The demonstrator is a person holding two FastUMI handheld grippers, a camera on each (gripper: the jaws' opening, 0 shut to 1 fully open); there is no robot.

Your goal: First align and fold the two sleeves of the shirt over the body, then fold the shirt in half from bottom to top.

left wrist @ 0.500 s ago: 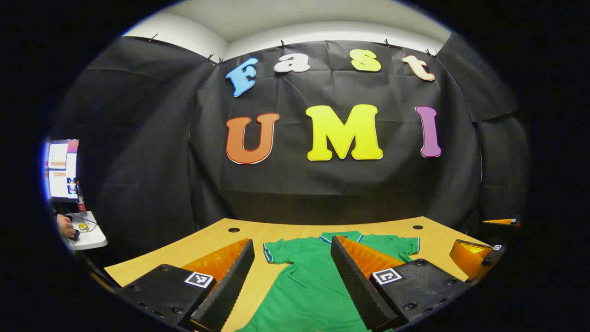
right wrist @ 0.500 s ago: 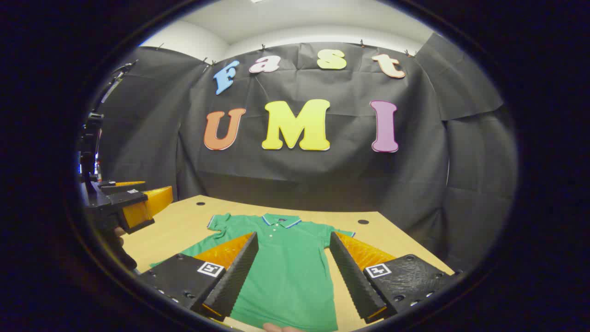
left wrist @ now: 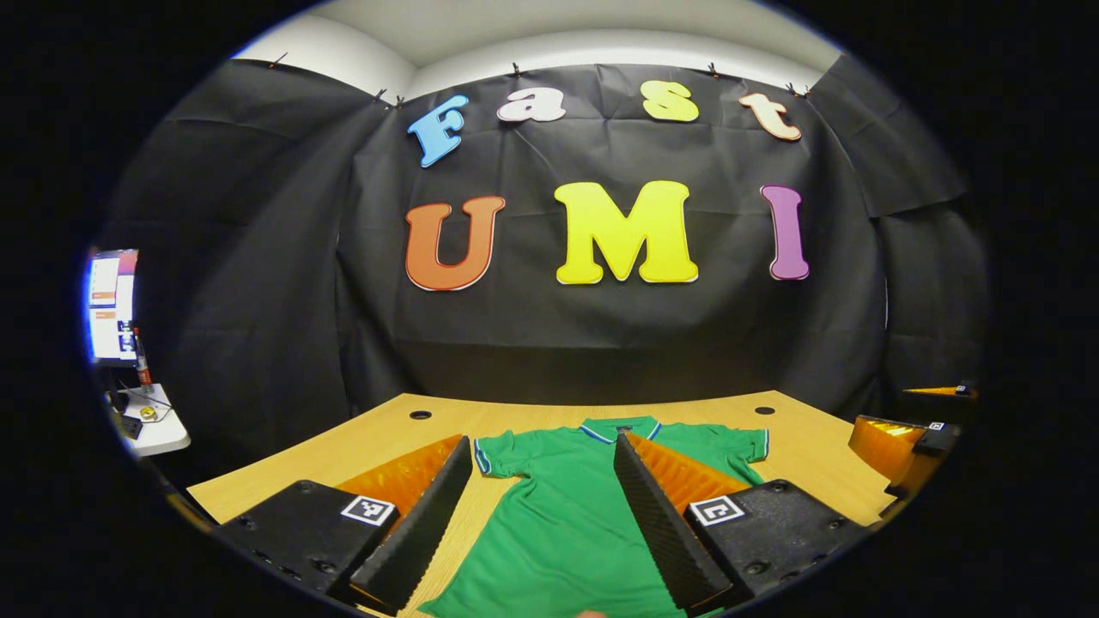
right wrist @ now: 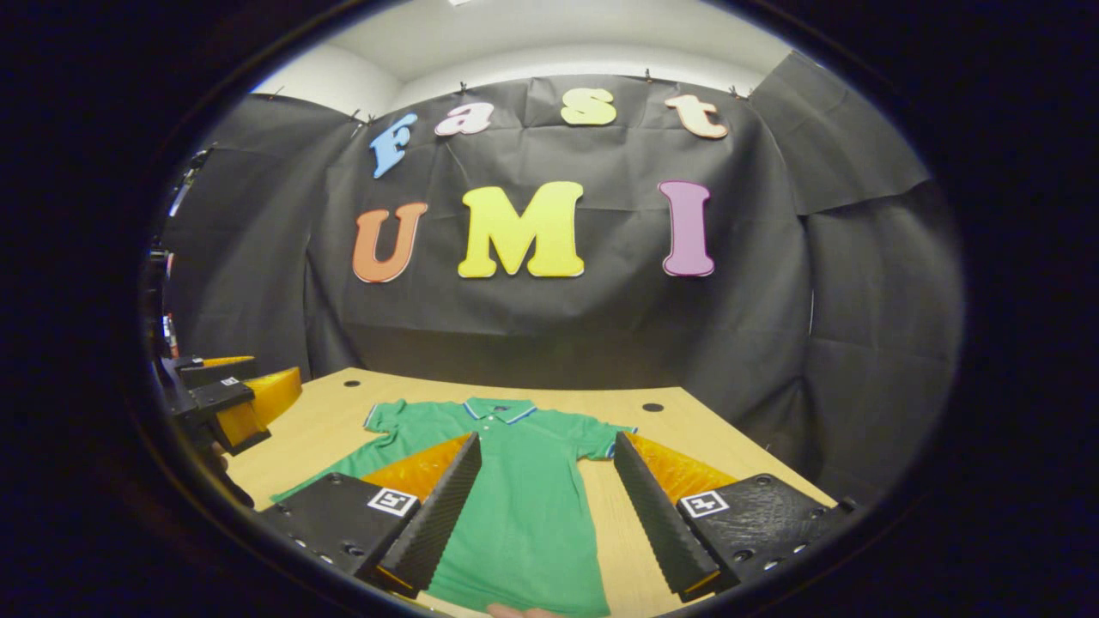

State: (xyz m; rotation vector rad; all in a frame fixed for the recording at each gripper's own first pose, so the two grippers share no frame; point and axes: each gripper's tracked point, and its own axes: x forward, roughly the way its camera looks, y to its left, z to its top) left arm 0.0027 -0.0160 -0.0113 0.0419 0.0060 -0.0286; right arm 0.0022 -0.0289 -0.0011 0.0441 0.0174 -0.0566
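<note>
A green polo shirt point(left wrist: 571, 524) lies flat and face up on the wooden table point(left wrist: 386, 438), collar toward the far wall, both short sleeves spread out. My left gripper point(left wrist: 543, 455) hovers open above the shirt's left half, nothing between its fingers. In the right gripper view the same shirt point(right wrist: 524, 498) runs between the fingers of my right gripper point(right wrist: 543, 451), which is open and empty above the shirt's right half. The left gripper point(right wrist: 236, 390) also shows at the left edge of the right gripper view, and the right gripper point(left wrist: 901, 438) at the right edge of the left gripper view.
The table has small round holes point(left wrist: 421, 415) near its far corners and ends against the black cloth wall. A side desk point(left wrist: 150, 425) with a lit monitor point(left wrist: 112, 305) and a bottle stands off to the left. A fingertip point(right wrist: 515, 611) peeks in at the bottom.
Both grippers have tilted up and shifted slightly, so the shirt sits a bit lower and farther in each view. The hand at the side desk is gone. Both stay open.
</note>
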